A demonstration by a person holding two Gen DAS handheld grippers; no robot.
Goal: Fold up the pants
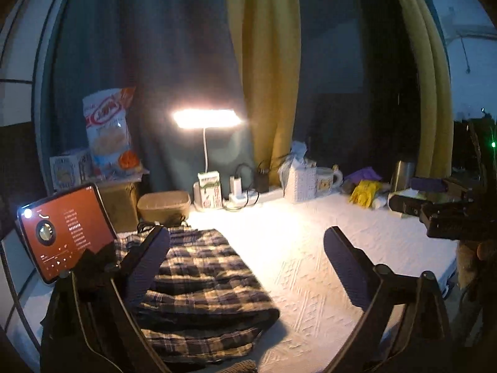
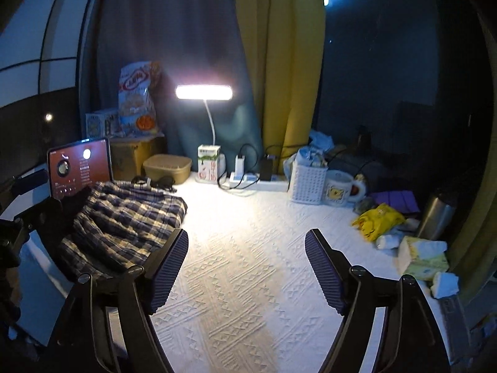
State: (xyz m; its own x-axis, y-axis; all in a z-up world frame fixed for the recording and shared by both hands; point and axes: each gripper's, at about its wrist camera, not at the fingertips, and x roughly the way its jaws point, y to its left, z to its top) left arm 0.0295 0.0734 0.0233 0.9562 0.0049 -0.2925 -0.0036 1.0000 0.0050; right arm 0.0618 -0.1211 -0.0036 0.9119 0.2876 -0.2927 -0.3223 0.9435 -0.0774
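Observation:
Folded plaid pants (image 1: 202, 283) lie in a stack on the left of the white textured table (image 1: 310, 248). My left gripper (image 1: 248, 267) is open and empty, its left finger over the pants' left edge, its right finger over bare cloth. In the right wrist view the pants (image 2: 124, 217) lie at the left. My right gripper (image 2: 247, 267) is open and empty over the table (image 2: 248, 233), to the right of the pants. The right gripper also shows at the right edge of the left wrist view (image 1: 441, 214).
A tablet (image 1: 65, 233) stands left of the pants. A lit desk lamp (image 2: 203, 91), a milk carton (image 2: 209, 168), a power strip (image 2: 245, 178), a white basket (image 2: 309, 180), a mug (image 2: 340, 188), a yellow bag (image 2: 377, 219), a steel flask (image 2: 439, 214) and tissues (image 2: 425, 256) line the back and right.

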